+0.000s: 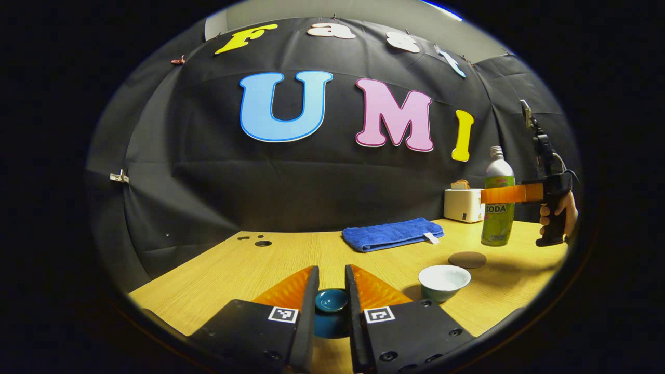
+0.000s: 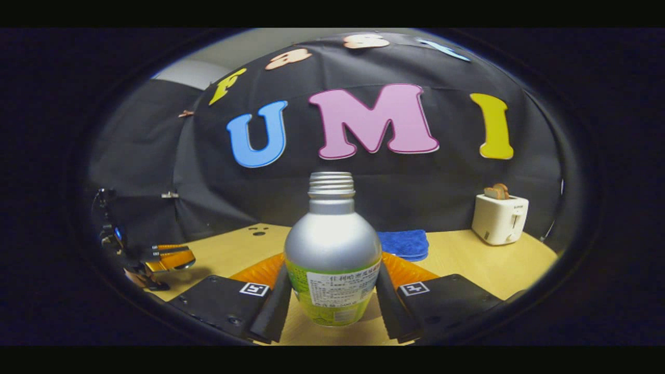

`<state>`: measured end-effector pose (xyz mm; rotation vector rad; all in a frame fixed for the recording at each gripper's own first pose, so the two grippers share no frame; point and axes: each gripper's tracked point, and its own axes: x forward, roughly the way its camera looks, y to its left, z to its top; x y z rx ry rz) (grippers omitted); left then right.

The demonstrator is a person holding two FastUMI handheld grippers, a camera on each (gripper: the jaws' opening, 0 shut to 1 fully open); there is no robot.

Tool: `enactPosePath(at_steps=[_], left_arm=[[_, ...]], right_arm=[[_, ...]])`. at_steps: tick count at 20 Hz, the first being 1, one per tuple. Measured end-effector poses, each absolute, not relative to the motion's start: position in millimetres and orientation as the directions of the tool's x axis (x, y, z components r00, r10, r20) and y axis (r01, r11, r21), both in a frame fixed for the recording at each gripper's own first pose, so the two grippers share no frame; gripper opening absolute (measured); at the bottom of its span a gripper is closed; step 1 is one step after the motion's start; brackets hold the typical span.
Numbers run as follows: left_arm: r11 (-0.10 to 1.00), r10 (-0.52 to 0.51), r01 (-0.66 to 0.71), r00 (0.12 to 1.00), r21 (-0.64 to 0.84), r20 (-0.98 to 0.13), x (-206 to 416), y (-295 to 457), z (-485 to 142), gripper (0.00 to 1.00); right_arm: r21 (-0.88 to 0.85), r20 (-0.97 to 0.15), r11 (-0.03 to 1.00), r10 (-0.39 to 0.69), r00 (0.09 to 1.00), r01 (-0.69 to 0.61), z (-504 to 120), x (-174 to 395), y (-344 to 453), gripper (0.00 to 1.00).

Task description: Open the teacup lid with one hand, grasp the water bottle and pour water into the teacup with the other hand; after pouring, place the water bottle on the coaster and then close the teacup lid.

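Note:
The dark blue teacup lid (image 1: 331,302) sits pinched between the fingers of my left gripper (image 1: 331,278), held low over the table to the left of the cup. The pale teacup (image 1: 444,280) stands uncovered on the wooden table (image 1: 249,270). Behind it lies a dark round coaster (image 1: 467,259). The silver and green soda bottle (image 2: 332,244) stands upright with its cap off, and my right gripper (image 2: 332,270) is shut on its body. In the left gripper view the bottle (image 1: 497,208) is beyond the coaster, the right gripper (image 1: 511,193) across it, a hand (image 1: 558,213) on the handle.
A folded blue towel (image 1: 392,234) lies at the back of the table. A white toaster (image 1: 464,204) with bread in it stands in the back right corner. The left gripper (image 2: 163,258) shows far left in the right gripper view.

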<state>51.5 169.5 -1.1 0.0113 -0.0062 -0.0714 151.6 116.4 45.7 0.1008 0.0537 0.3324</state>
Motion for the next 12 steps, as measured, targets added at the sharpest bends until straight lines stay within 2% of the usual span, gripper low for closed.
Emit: enactPosePath(at_steps=[3, 7, 12], left_arm=[[0.997, -0.071, 0.071, 0.997, 0.012, 0.006, 52.0, 169.5, -1.7, 0.32], [0.997, -0.071, 0.071, 0.997, 0.012, 0.006, 52.4, 169.4, -1.9, 0.32], [0.997, -0.071, 0.071, 0.997, 0.012, 0.006, 52.4, 169.4, -1.8, 0.32]], right_arm=[[0.044, -0.021, 0.95, 0.309, 0.951, -0.308, 35.7, 171.4, 112.3, 0.75], [0.058, -0.079, 0.947, 0.321, 0.944, -0.317, 7.8, 188.0, 113.1, 0.76], [0.044, -0.089, 0.957, 0.291, 0.953, -0.288, -7.6, 200.9, 106.5, 0.77]])
